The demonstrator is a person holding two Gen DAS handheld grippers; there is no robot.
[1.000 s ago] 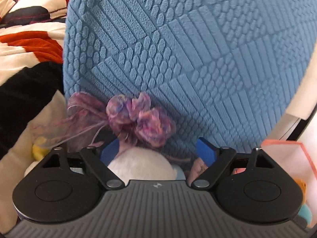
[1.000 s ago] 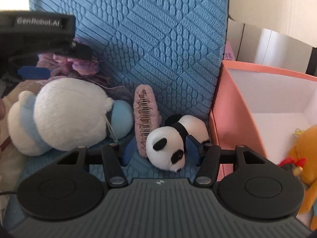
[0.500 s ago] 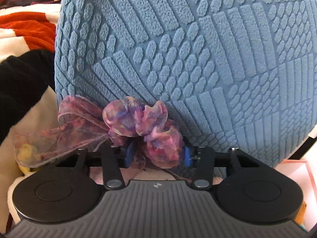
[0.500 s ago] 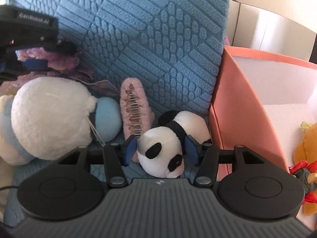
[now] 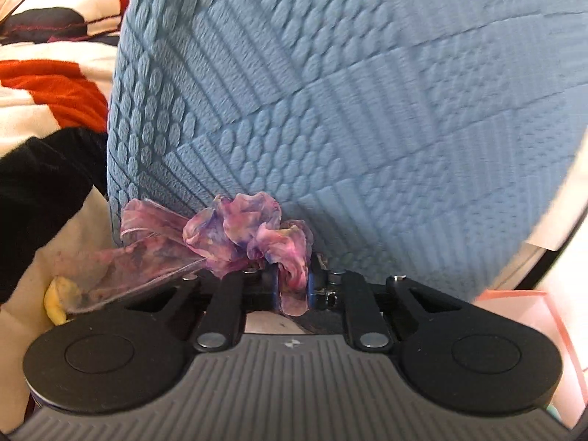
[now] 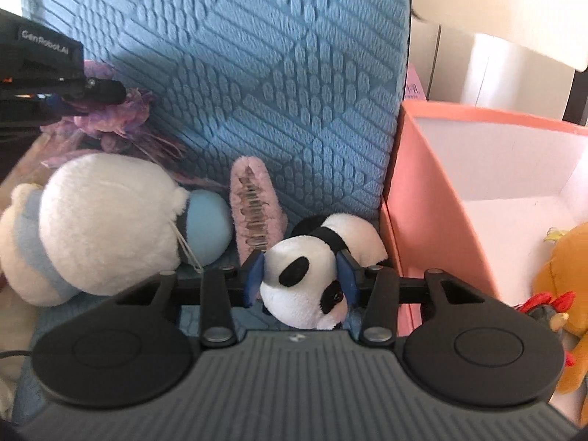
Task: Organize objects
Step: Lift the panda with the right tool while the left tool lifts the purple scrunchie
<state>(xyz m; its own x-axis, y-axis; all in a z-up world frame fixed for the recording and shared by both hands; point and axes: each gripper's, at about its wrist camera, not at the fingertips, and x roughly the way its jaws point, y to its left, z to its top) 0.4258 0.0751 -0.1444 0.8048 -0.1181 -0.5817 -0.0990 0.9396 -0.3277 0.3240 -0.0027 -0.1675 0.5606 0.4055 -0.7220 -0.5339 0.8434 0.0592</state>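
The purple-pink scrunchie (image 5: 257,235) sits low in the centre of the left wrist view, against the textured blue cushion (image 5: 367,110), with a fold of its fabric pinched tight between the blue pads of the left gripper (image 5: 292,288), whose jaws are fully closed on it; a sheer ribbon tail trails off to the lower left. In the right wrist view the panda plush (image 6: 312,268) lies at centre bottom, its head between the blue pads of the right gripper (image 6: 299,275), whose jaws are closing and pressing on both sides of it. Just left of it stands a pink fuzzy hair claw (image 6: 255,205), then a white and blue plush (image 6: 110,220). At upper left, the other gripper's body reads "GenRobot.AI" (image 6: 44,42). On the right, a pink box (image 6: 422,191) holds an orange plush (image 6: 566,294).
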